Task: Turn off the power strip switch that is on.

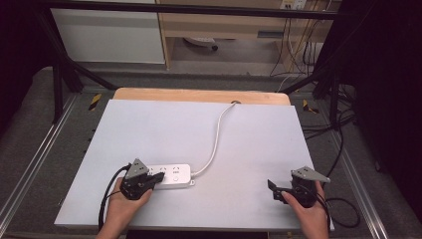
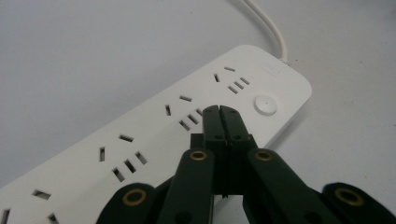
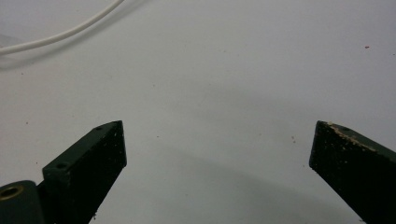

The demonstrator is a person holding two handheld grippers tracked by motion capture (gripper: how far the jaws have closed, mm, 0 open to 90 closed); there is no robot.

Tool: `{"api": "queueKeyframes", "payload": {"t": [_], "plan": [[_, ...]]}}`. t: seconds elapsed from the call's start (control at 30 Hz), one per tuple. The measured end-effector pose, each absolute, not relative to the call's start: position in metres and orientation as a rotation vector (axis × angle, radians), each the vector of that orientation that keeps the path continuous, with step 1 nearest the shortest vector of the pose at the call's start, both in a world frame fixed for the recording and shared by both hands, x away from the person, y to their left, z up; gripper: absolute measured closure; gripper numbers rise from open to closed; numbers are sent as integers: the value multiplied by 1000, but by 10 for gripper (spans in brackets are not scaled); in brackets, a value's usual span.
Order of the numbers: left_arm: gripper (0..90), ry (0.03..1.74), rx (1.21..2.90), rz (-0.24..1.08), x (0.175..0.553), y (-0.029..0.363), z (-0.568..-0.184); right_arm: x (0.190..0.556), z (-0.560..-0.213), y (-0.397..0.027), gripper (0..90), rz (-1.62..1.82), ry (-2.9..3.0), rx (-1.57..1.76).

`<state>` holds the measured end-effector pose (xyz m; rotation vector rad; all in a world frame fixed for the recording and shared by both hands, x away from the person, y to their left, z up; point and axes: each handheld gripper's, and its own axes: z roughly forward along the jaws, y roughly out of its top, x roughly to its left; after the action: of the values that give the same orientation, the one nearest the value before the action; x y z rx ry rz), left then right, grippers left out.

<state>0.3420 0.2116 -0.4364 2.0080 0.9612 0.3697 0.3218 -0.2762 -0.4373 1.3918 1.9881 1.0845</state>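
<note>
1. Grey-white table top (image 1: pixel 249 149) on a wooden board, with cabinets and dangling cables beyond its far edge.
2. White power strip (image 1: pixel 171 175) lies near the left front of the table; its white cord (image 1: pixel 215 142) curves away to the far edge.
3. Left gripper (image 2: pixel 219 112) hovers over the strip's sockets, close to the round button (image 2: pixel 265 104); jaws pressed together, holding nothing.
4. Right gripper (image 1: pixel 272 188) sits well apart at the near right; jaws spread wide over bare table.

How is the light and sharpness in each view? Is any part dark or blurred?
High view: white table top evenly lit, surroundings dark. Left gripper view: white plastic power strip sharp, the shut left gripper softer. Right gripper view: soft shadow between the open right gripper jaws.
</note>
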Motion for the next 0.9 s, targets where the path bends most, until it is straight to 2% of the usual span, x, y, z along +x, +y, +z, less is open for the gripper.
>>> {"api": "queueKeyframes", "payload": {"t": [0.9], "plan": [[900,954,2035,375,343,210,-435,322,-439,-277,45,1080,1985,1412]]}}
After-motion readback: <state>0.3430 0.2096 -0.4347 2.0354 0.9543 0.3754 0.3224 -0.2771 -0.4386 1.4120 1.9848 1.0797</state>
